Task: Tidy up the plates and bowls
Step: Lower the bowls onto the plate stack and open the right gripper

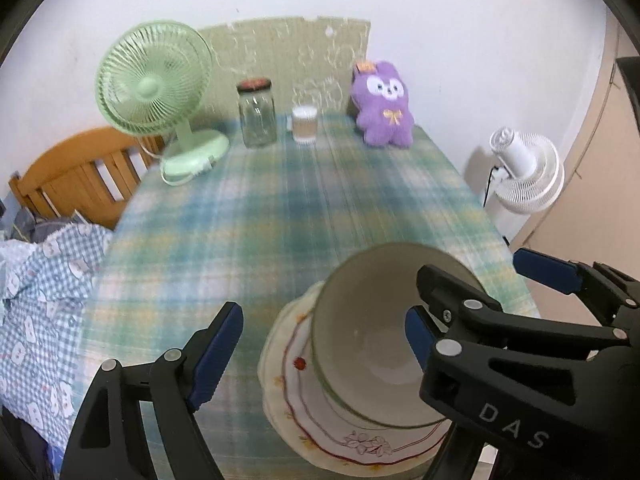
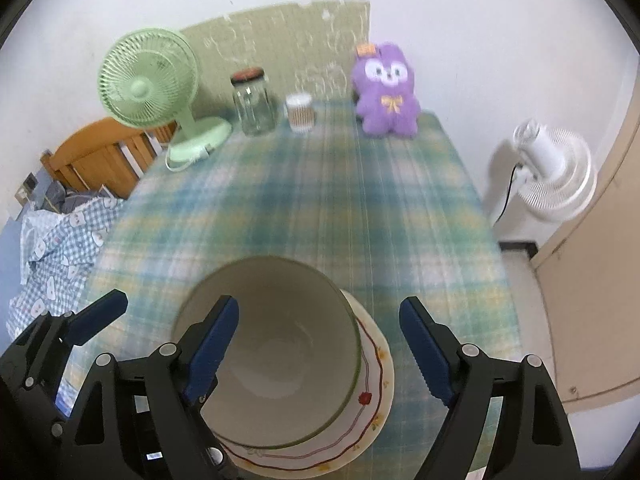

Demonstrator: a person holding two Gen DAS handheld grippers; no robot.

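A cream bowl with a green rim [image 1: 372, 344] sits on a floral plate [image 1: 316, 428] near the table's front edge. It also shows in the right wrist view, bowl [image 2: 280, 344] on plate [image 2: 376, 376]. My left gripper [image 1: 320, 344] is open, its jaws wide apart, and straddles the bowl's left rim: one finger stands left of the plate, the other inside the bowl. My right gripper [image 2: 320, 348] is open above the bowl, its left finger over the bowl's mouth. Neither grips anything.
The checked tablecloth [image 1: 248, 216] covers the table. At the back stand a green fan [image 1: 156, 84], a glass jar [image 1: 256, 114], a cup [image 1: 305, 124] and a purple plush [image 1: 384, 104]. A wooden chair [image 1: 80, 176] and a checked cloth [image 1: 40, 280] lie left; a white fan [image 1: 528, 168] stands right.
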